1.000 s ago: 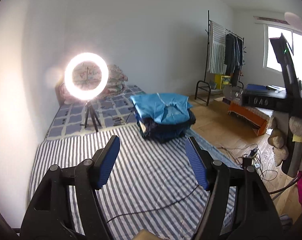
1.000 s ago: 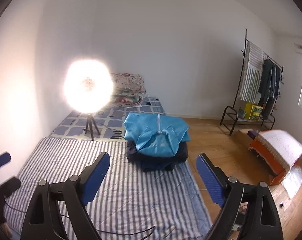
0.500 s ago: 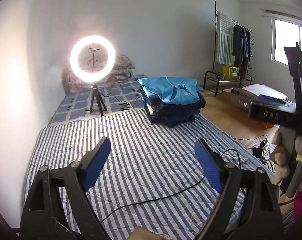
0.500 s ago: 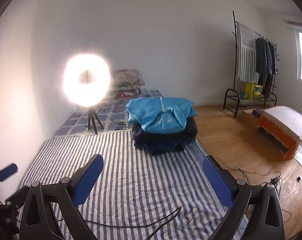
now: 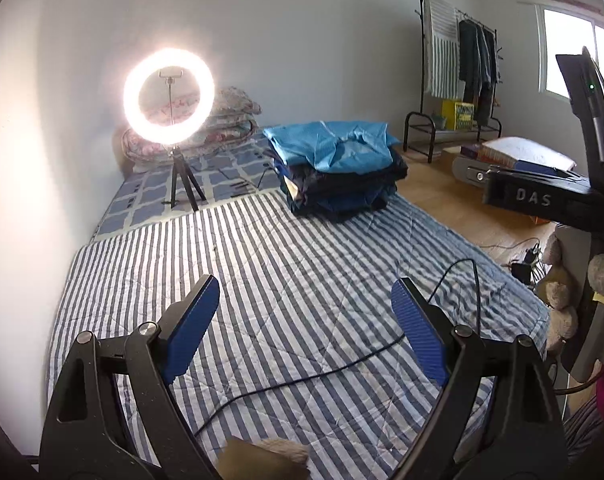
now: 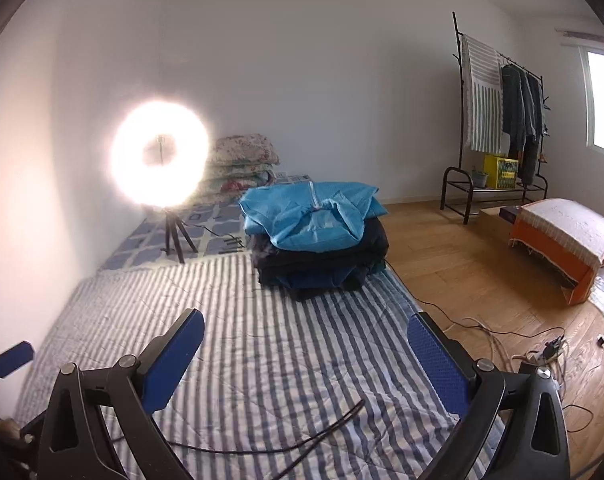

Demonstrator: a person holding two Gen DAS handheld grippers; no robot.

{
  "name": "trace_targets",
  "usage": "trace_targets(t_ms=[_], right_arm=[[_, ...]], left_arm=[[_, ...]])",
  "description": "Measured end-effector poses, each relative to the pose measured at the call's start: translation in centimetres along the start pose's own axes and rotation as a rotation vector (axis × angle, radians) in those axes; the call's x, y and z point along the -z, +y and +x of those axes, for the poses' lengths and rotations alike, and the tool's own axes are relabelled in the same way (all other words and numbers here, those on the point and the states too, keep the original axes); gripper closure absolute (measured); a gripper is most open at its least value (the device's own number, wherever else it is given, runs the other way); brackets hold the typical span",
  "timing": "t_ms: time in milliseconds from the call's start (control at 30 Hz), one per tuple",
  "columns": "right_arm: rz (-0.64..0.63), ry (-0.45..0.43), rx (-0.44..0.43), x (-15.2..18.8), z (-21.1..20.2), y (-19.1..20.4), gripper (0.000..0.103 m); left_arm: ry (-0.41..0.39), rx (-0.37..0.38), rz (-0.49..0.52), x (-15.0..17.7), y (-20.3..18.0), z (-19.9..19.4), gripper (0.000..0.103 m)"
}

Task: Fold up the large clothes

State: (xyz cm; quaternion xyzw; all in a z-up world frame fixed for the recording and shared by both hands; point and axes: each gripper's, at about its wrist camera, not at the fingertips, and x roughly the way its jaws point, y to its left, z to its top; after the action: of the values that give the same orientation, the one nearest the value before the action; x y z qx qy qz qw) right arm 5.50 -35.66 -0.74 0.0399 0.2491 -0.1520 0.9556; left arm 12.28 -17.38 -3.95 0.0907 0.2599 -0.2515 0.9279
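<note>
Both grippers, left [image 5: 303, 312] and right [image 6: 303, 346], jaws wide and empty, face the folded clothes stack [image 6: 315, 236] at the striped mattress's [image 5: 302, 280] far edge.

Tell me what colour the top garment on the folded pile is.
Light blue; the top garment shows best in the right wrist view.

Left tool [image 5: 305, 312] jaws wide apart; right tool [image 6: 305, 344] likewise.
</note>
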Motion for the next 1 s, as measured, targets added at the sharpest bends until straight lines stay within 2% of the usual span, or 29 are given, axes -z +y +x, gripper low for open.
trace_targets(t_ms=[133,200,300,533,1000], right_arm=[[-0.026,-0.004,0.006,0.33,0.19,0.48,0.000],[-0.020,-0.003,-0.001,0.37,0.26,0.47,0.000],[-0.004,0.004,-0.004,0.41,0.55,0.33,0.000],[0.018,0.003,0.006,0.42,0.88,-0.09,0.000],[0.011,0.000,-0.002,0.46,0.96,0.01,0.000]], left_arm=[[-0.007,-0.020,0.001,0.14,-0.33,0.13,0.012],[-0.018,-0.054,0.011,0.12,-0.49,0.17,0.000],[-0.037,-0.069,0.019,0.15,-0.54,0.06,0.000],[-0.019,-0.079,0.012,0.31,-0.21,0.53,0.000],[-0.004,-0.042,-0.013,0.26,0.10,0.53,0.000]])
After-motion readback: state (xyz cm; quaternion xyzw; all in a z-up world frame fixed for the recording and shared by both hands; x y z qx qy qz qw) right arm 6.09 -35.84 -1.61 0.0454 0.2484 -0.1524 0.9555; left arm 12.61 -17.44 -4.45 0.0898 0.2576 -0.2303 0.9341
